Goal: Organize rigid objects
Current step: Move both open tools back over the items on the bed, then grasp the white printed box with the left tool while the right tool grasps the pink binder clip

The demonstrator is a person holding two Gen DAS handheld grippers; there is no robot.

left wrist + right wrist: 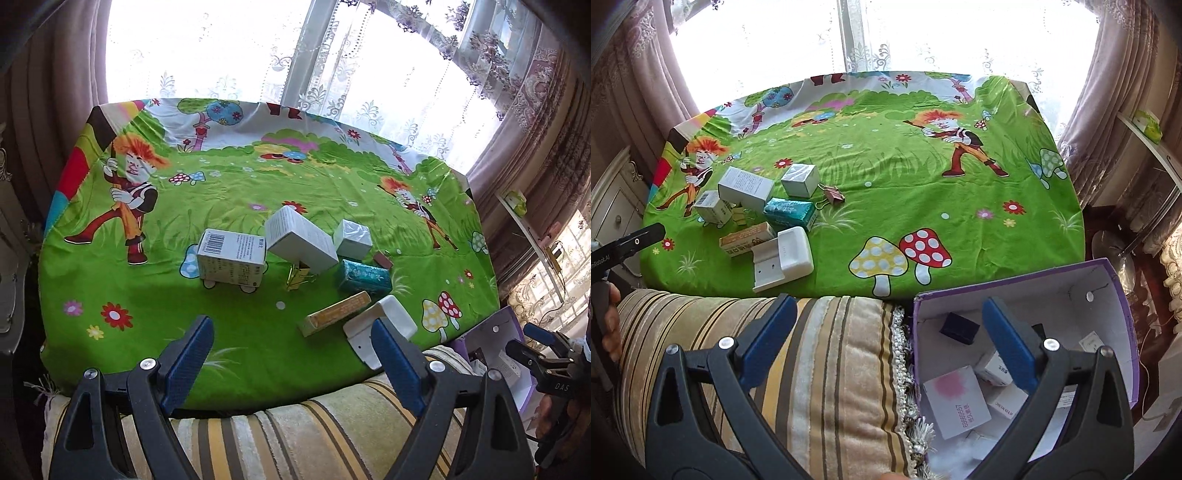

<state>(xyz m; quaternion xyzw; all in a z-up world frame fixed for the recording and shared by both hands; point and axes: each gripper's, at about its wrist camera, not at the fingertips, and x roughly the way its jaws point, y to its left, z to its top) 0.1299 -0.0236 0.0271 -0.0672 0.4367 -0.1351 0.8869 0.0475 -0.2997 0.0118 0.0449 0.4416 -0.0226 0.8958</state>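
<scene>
Small boxes lie in a cluster on the green cartoon tablecloth (240,332): a barcoded white box (231,260), a tilted white box (299,240), a wrapped white cube (351,238), a teal box (364,277), a yellow box (338,313) and a white plastic holder (384,328). The same cluster (764,214) shows at the left in the right wrist view. My left gripper (291,363) is open and empty, just short of the holder. My right gripper (886,339) is open and empty above the left wall of a purple storage box (1108,291) with several boxes inside.
A striped cushion (820,354) lies along the table's near edge, with the purple box beside it on the right. Gold binder clips (297,277) lie among the boxes. Curtains and a bright window stand behind the table. A shelf (1152,144) is at the right.
</scene>
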